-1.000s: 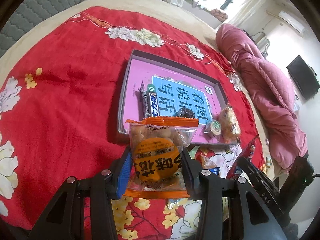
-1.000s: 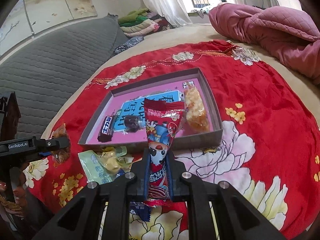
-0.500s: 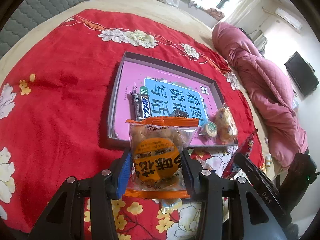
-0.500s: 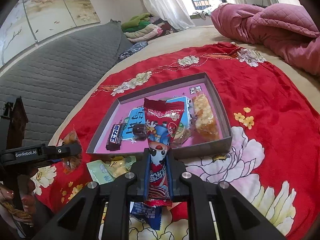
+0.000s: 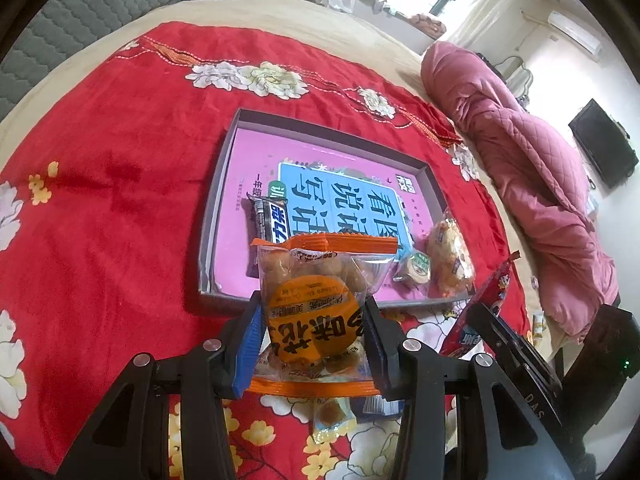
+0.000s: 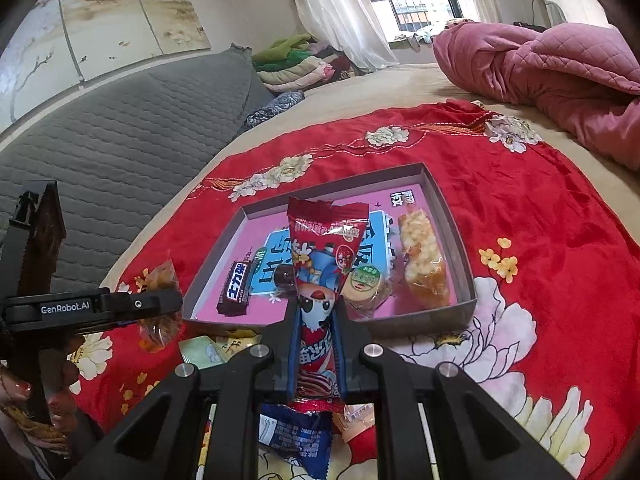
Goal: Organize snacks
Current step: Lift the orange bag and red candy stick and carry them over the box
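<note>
Both tongs (image 5: 312, 320) (image 6: 318, 316) tilted downward.

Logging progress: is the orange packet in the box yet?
No. The orange packet sits clamped in the left gripper, short of the box.

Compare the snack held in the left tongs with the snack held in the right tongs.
The orange-labelled clear packet is squarish and see-through, showing brown pieces inside; the red cartoon packet is opaque and tapers to a narrow base. The left tongs stand wide around theirs; the right tongs pinch theirs almost closed. Both snacks are held upright just short of the tray.
</note>
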The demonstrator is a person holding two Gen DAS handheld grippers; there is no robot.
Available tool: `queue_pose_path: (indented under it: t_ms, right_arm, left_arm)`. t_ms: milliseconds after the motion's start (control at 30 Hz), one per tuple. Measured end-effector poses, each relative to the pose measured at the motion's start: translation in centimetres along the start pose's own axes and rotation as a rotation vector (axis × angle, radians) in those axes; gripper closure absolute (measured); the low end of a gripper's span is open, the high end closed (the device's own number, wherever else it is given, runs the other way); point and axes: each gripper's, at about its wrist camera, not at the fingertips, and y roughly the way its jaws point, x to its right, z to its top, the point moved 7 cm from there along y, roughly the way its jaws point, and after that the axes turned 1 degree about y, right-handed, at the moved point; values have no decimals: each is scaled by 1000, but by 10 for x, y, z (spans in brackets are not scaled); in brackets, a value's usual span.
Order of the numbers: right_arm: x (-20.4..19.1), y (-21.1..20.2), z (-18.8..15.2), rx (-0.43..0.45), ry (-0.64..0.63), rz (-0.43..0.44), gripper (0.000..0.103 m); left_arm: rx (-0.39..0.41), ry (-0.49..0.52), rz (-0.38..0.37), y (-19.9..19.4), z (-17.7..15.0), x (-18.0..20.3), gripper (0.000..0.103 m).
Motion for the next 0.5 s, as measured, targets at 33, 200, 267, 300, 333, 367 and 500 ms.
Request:
queue_pose_path:
  t_ms: [33, 200, 267, 300, 333, 367, 500]
  right_arm:
    - [0, 0, 1, 2, 1, 1, 89]
    - [3, 2, 2, 5, 9, 5, 89]
    - [3, 3, 3, 7, 12, 8, 89]
    - [4, 4, 4, 8, 13, 9, 89]
    - [4, 4, 4, 9, 14, 9, 89]
    - [4, 5, 5, 10, 15, 9, 89]
    - [6, 8, 8, 17, 20, 9, 89]
  left_arm:
    - [1, -2, 1, 1, 1, 0, 56]
    - [0, -3, 2, 3, 5, 2, 56]
    - [0, -3, 3, 5, 6, 2, 56]
    - [1, -2, 4, 5, 6, 3, 56]
    - [1, -1, 3, 5, 6, 3, 56]
    - [0, -1, 4, 7, 7, 3, 56]
    - [-4, -4, 8, 14, 10, 4, 56]
